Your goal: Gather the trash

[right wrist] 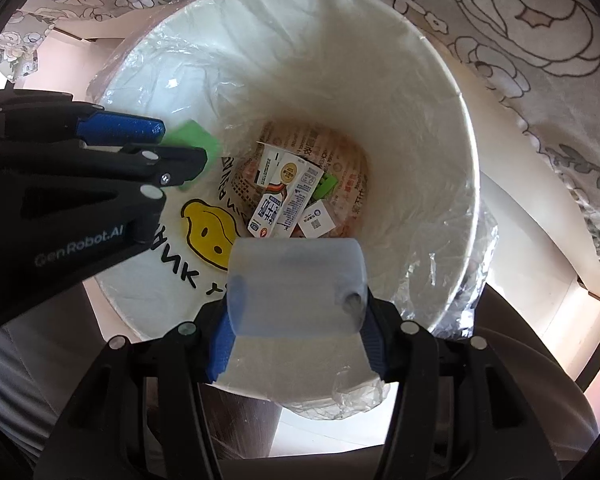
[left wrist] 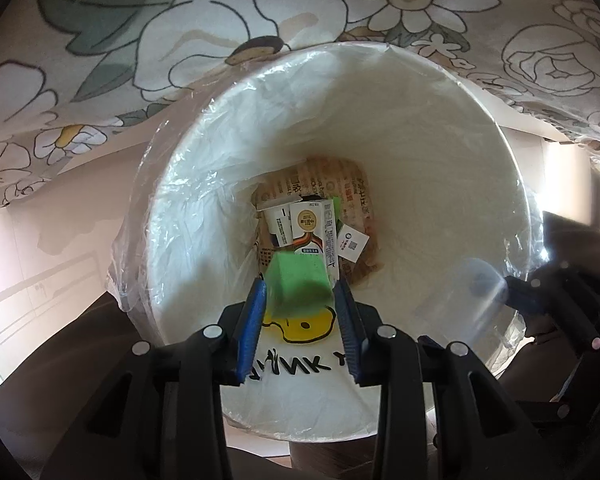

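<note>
Two grippers hung over one white bin (right wrist: 452, 148). Right gripper (right wrist: 296, 320): fingers clamped on a translucent plastic cup (right wrist: 296, 284), nearest. Left gripper (left wrist: 300, 300): blue fingers pinched on a green block (left wrist: 300, 284), left of it. Far below, at the lined bottom: milk carton (right wrist: 284, 196), printed paper wrapper (right wrist: 340, 164).

A floral cloth (left wrist: 148, 32) with white blossoms, green leaves and dark outlines is seen draped across the upper background, its edge hanging over a pale floor (left wrist: 40, 240). Bright light is cast onto that floor, while a dark brown surface (left wrist: 76, 340) is seen lower down
</note>
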Motion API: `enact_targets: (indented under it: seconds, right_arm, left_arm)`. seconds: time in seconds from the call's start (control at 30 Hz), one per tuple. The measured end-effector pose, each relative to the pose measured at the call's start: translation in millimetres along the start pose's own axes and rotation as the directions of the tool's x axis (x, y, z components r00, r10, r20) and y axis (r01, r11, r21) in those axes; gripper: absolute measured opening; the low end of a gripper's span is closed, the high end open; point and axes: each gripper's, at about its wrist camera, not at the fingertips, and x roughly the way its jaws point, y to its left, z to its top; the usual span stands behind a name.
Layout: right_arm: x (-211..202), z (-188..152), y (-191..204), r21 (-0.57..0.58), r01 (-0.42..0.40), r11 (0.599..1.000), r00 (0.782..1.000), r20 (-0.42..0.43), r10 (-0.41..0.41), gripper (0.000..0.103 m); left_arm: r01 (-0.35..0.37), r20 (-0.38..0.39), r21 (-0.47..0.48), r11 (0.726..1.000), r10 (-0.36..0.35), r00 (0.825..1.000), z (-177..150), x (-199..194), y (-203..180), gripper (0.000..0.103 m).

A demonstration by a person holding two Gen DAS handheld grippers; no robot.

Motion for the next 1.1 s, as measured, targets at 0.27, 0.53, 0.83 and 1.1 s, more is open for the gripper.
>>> enact_targets:
  seconds: [0.27,0.53,0.83,1.1]
  right_arm:
    - [5.7,1.6,-4.9,0.024,-0.01,1.0,1.0,-0.012,0.011,0.059]
    - [-2.9,0.1,-2.7,0.019,-0.007,1.0,1.0,0.006,0.007,0.059]
    - [-45.1,-16.2,-10.4,0.031,-0.009,0.999,0.996,0.088,0.006,0.059]
    - [-97.4,-38.5,-14.4,0.056,-0.006,0.998,0.983,0.185,-0.004,0.059]
  left_arm:
    - [0.005,0.003,-0.014,1.0,-0.005,1.0,-0.1,-2.5,4.9,0.049]
    - [-0.017,0.024,0.0,1.0,0.017,1.0,-1.6,-9.3,3.6,0.049]
    - [-0.006,0.11,-0.005,1.0,0.007,0.994,-19.3,-49.0,5.3,0.049]
    - [-0.011,0.249,0.019,1.0,0.006,0.968,-49.7,-117.6,-0.7,0.049]
